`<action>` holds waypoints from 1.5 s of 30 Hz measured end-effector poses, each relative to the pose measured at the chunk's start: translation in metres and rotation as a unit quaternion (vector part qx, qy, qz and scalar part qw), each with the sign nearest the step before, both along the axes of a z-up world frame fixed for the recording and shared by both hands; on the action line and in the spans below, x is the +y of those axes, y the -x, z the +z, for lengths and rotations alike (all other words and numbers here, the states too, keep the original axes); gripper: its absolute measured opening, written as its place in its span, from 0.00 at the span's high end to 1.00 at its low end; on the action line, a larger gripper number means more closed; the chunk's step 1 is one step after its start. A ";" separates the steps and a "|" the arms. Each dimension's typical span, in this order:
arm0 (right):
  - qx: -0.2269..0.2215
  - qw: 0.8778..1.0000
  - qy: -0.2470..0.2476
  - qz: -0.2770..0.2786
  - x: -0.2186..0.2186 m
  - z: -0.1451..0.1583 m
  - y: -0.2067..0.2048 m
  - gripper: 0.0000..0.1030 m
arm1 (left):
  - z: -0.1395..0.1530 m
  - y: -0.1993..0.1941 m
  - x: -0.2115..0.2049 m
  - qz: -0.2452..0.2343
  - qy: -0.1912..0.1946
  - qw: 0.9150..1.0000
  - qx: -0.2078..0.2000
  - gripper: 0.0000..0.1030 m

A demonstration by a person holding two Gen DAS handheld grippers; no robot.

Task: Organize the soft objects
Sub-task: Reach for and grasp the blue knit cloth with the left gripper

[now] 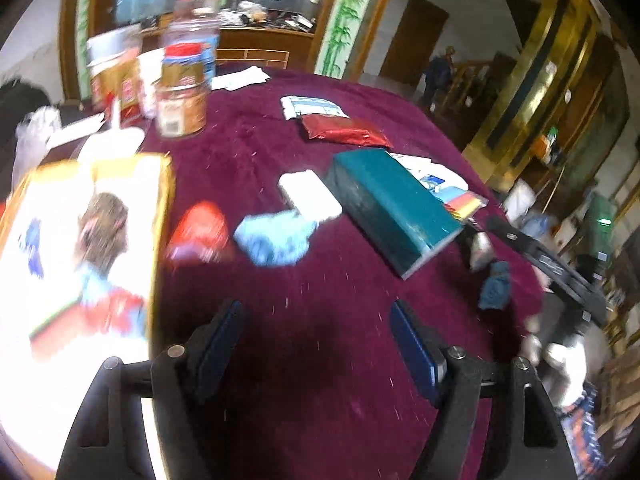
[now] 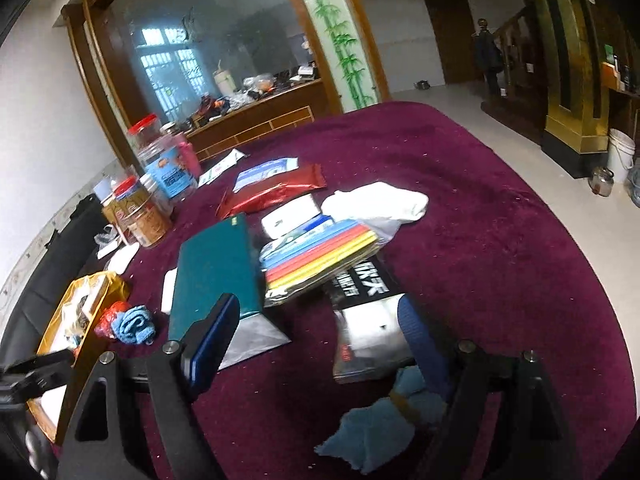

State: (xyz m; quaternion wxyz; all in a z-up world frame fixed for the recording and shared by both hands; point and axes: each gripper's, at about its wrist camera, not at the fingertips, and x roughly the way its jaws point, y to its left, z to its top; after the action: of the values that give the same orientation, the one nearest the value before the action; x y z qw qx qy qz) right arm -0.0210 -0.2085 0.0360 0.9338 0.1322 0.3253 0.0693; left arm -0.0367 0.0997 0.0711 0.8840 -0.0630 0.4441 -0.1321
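My left gripper (image 1: 316,344) hovers open over bare maroon cloth with nothing between its blue pads. Ahead of it lie a crumpled light blue cloth (image 1: 276,236) and a red soft bundle (image 1: 200,228), beside a yellow-rimmed box (image 1: 160,208) on the left. My right gripper (image 2: 316,340) stands open, low over the table. A dark blue cloth (image 2: 380,424) with a tan band lies bunched against the base of its right finger (image 2: 420,332), not pressed between the pads. A white sock-like cloth (image 2: 376,200) rests farther back. The light blue cloth (image 2: 134,324) shows at the left.
A teal book (image 2: 216,268), a pack of coloured sheets (image 2: 320,256), a black-and-silver packet (image 2: 368,328), a white block (image 1: 310,196) and a red foil bag (image 1: 344,130) crowd the table's middle. Jars (image 1: 182,108) stand at the back left. The table's round edge (image 2: 580,264) curves at the right.
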 end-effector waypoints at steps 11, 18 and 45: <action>0.000 1.000 -0.004 -0.013 -0.010 0.000 -0.003 0.21 | -0.035 -0.074 -0.035 -0.002 -0.124 0.992 0.011 0.22; 0.001 0.998 -0.038 -0.049 -0.032 0.000 -0.001 0.16 | -0.042 -0.102 -0.044 0.009 -0.181 0.983 -0.011 0.18; 0.031 0.983 -0.136 -0.120 -0.087 -0.019 -0.002 0.16 | 0.034 0.011 -0.002 -0.017 0.022 0.997 -0.069 0.68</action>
State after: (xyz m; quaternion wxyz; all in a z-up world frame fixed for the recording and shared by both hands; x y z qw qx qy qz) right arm -0.0187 -0.2950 0.0172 0.8979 0.2984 0.3234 -0.0035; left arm -0.0475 0.0976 0.1052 0.9085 -0.0658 0.3799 -0.1610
